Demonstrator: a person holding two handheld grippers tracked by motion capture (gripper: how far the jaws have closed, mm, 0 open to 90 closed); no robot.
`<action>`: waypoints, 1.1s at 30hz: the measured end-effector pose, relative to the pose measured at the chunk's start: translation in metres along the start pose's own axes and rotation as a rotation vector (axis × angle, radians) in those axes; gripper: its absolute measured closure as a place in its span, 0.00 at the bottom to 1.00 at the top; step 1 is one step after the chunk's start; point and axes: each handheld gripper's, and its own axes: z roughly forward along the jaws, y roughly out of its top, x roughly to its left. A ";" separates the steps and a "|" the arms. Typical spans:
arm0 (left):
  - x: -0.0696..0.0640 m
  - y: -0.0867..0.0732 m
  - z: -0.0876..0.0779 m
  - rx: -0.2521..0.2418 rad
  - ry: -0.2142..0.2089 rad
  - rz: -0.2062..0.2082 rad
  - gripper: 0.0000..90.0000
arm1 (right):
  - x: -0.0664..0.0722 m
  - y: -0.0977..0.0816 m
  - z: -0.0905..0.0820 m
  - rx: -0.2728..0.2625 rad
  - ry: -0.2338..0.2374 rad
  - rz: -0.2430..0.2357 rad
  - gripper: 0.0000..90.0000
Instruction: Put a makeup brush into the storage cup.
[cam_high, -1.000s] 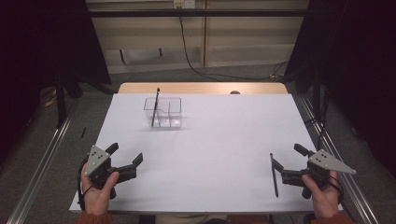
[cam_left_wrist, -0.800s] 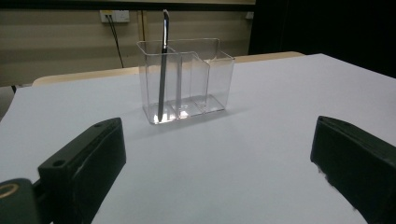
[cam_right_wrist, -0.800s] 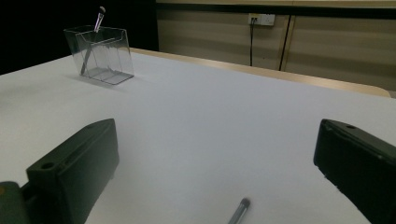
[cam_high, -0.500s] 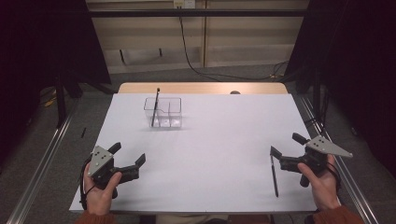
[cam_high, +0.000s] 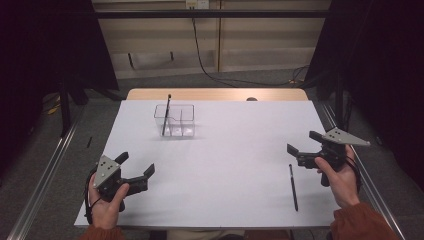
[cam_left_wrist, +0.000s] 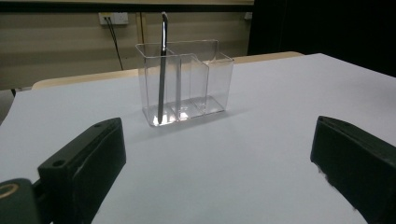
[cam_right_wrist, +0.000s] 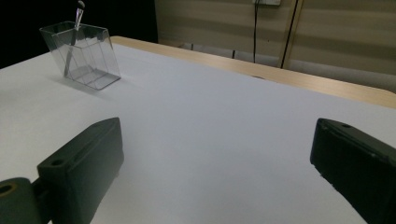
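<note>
Two thin black pens: one (cam_high: 293, 186) flat at 5 o'clock on white tabletop (cam_high: 230, 170), one (cam_high: 166, 115) upright in clear plastic three-compartment holder (cam_high: 176, 120). My left gripper (cam_high: 137, 167) and right gripper (cam_high: 301, 142) both spread, empty. My left gripper view resolves the compartments.

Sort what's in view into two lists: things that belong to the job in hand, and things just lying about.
Part of the job:
- loose pen lying on the table by the right gripper
- clear organizer
- pen standing in it
- left gripper, jaws open

Just lying about:
- cable on the floor beyond the table
- white table cover
</note>
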 end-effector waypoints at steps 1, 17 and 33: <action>0.000 0.000 0.000 0.001 0.000 0.000 0.04 | -0.001 0.002 0.001 0.005 -0.001 0.000 0.02; 0.002 -0.001 0.002 0.000 -0.007 -0.004 0.04 | -0.010 0.009 0.014 0.317 0.041 -0.003 0.07; 0.002 -0.001 0.005 0.002 -0.020 -0.005 0.04 | -0.009 -0.003 0.026 0.661 0.073 -0.011 0.07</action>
